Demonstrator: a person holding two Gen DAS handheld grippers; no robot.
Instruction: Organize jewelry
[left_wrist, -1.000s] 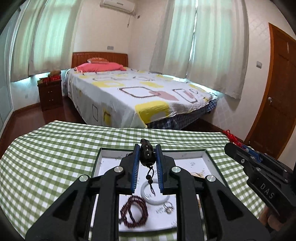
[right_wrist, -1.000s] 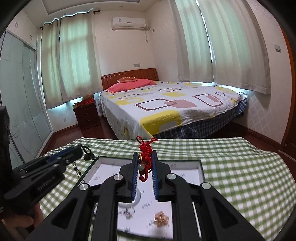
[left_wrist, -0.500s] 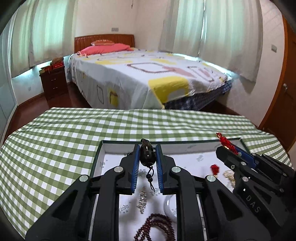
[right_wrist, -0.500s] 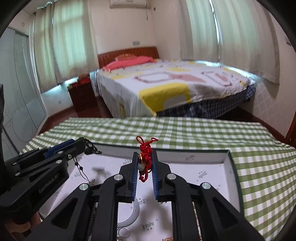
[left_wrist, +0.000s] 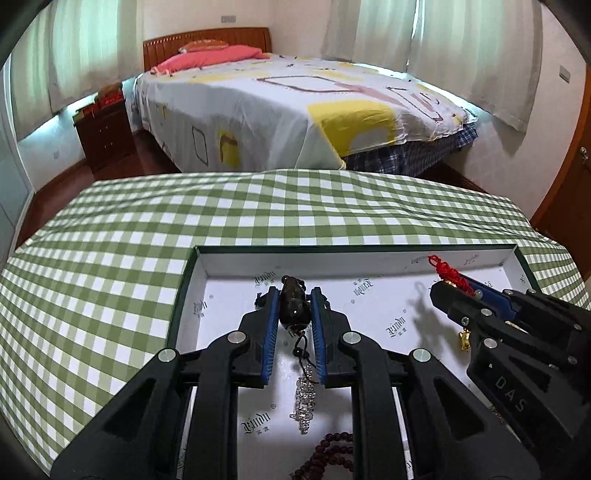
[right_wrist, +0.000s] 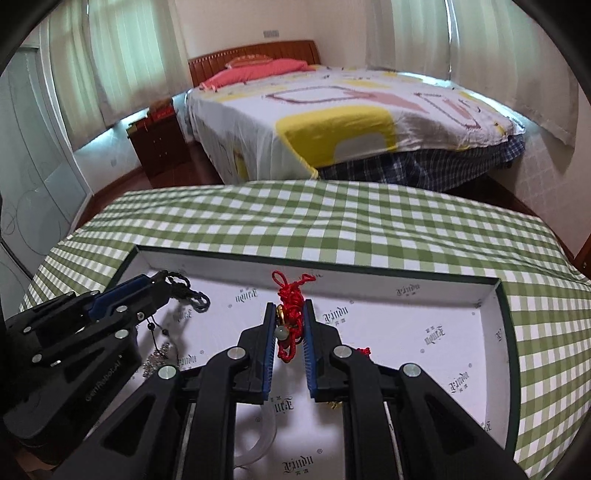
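The left wrist view shows a crystal pendant (left_wrist: 304, 400) and a dark red bead bracelet (left_wrist: 325, 458) lying on the near floor of the box (left_wrist: 351, 254); the right wrist view shows instead part of a pale bangle (right_wrist: 258, 439). The box is one open white tray on the green checked worktop (left_wrist: 110, 258). There are two grippers, each holding one piece over the box. The left gripper (left_wrist: 294, 306) is clamped on a dark carved charm (left_wrist: 293, 306), its black cord hanging down. The right gripper (right_wrist: 290, 325) is clamped on a red knotted cord (right_wrist: 290, 295) with a pale bead. A second ago both were higher, with more of the bedroom in view; now they tilt down, closer to the box floor.
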